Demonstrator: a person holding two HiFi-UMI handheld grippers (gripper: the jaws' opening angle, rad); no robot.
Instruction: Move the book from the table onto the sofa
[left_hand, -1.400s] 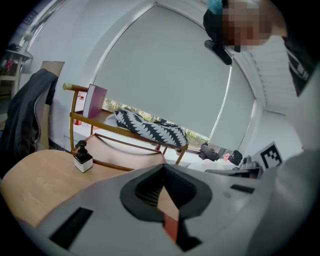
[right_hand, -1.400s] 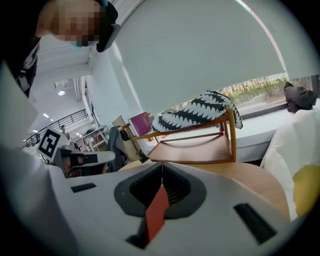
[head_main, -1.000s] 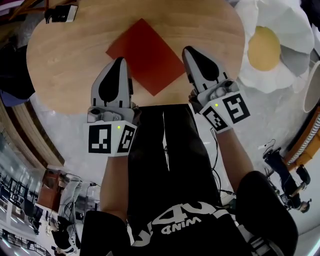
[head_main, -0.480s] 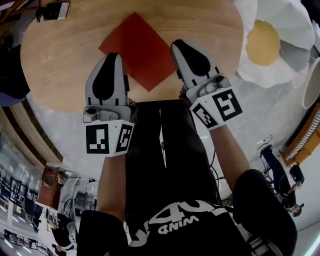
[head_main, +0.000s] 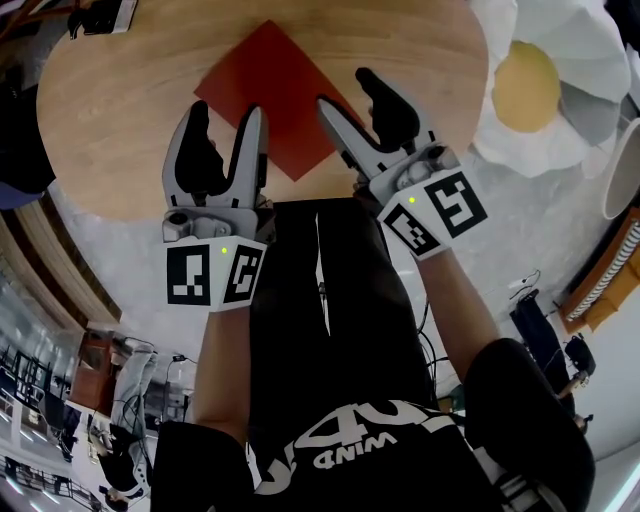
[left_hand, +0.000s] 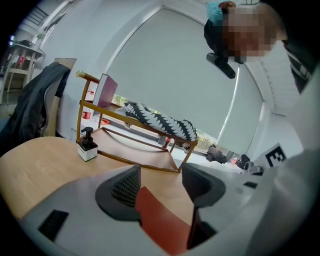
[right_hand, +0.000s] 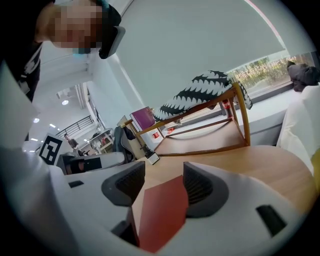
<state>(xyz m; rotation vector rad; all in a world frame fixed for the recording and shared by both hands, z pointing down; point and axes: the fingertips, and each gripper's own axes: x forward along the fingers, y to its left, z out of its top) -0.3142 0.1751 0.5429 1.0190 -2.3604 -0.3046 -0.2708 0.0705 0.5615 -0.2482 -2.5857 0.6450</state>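
Both claws are wide apart now, and neither is pinching anything. The left gripper (head_main: 225, 115) and right gripper (head_main: 350, 92) hover side by side over the near edge of the round wooden table (head_main: 110, 120). The red book (head_main: 275, 95) lies flat on that table, turned like a diamond, with its near corner pointing in between my two grippers. In the head view the left gripper's inner finger overlaps the book's left edge and the right gripper's inner finger overlaps its right edge. From each gripper view I see red cover low between the jaws, but the pads are not pressing on it; whether anything touches it, I cannot tell.

Around me there is a small pump bottle (left_hand: 87, 146) on the far side of the table, well apart from the book. Behind it is a wooden frame (left_hand: 132, 119) with a black-and-white patterned cloth (left_hand: 162, 122) draped over its top rail and a purple box-like thing (left_hand: 106, 90) leaning at one end. A dark jacket (left_hand: 32, 107) hangs off to the left. On the floor to the right of the table sits a white cushion with a yellow centre (head_main: 530, 90).

A second ago both claws were shut tight, fingers together; they have just been opening, with the book's cover showing in each gap. The book lies where it lay before, and both grippers hang about where they were.
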